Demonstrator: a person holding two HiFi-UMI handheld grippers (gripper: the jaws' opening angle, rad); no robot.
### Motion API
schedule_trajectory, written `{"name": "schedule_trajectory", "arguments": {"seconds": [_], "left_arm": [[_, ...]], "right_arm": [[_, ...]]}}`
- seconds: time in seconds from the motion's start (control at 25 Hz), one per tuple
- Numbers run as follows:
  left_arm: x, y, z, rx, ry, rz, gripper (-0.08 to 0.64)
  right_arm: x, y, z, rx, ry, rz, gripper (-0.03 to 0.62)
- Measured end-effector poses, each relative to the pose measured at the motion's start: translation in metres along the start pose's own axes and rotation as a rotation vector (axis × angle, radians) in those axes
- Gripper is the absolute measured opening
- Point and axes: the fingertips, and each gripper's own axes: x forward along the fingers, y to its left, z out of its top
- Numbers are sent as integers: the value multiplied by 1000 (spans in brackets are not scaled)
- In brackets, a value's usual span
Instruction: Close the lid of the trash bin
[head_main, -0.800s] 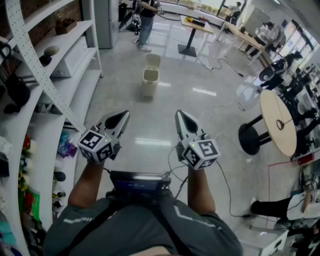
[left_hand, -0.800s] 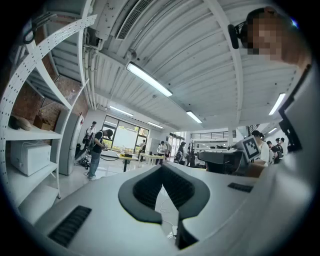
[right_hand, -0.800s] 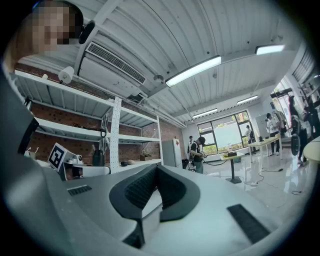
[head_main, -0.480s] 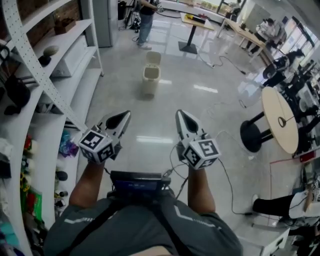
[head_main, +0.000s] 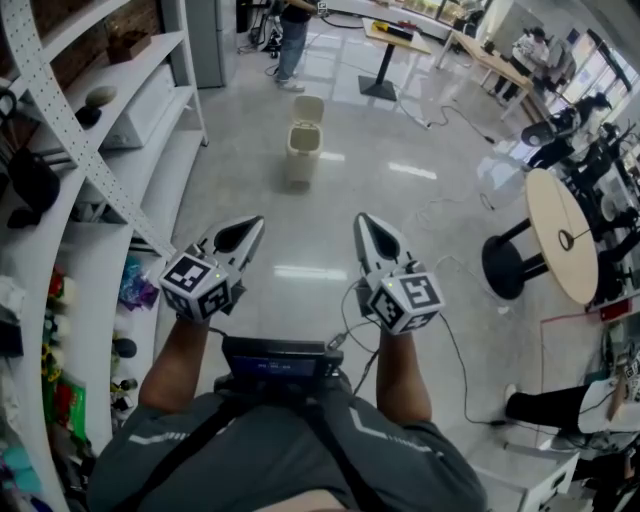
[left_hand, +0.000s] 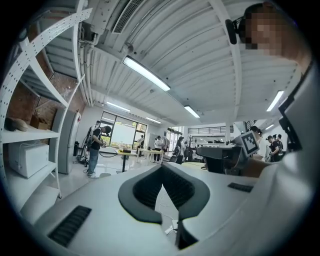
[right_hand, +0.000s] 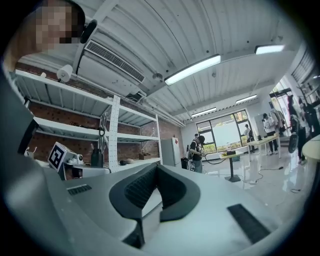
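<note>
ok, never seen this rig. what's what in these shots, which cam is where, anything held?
No robot: a person holds a two-jaw gripper in each hand. The head view comes from a camera on their head, looking down at the left gripper and right gripper; the marker cubes are parts of the grippers. The other two pictures come from cameras riding on each gripper, looking along its jaws. Both show the jaw tips together with nothing between, so neither holds anything. Ahead on the floor stands the trash bin, its lid raised. On the left is shelving, on the right a round table.
</note>
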Motion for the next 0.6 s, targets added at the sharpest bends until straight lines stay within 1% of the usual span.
{"name": "schedule_trajectory", "arguments": {"seconds": [0.24, 0.44, 0.52, 0.6], "left_arm": [[0, 7, 3, 0, -23, -24, 2], [-4, 23, 0, 25, 3, 12, 2], [-7, 27, 3, 8, -14, -2, 2], [-12, 29, 4, -10, -22, -33, 2]], "right_arm": [[7, 5, 0, 4, 9, -17, 11], [16, 15, 1, -16, 17, -27, 11], [20, 20, 1, -23, 22, -34, 11], [24, 27, 0, -28, 29, -40, 11]]}}
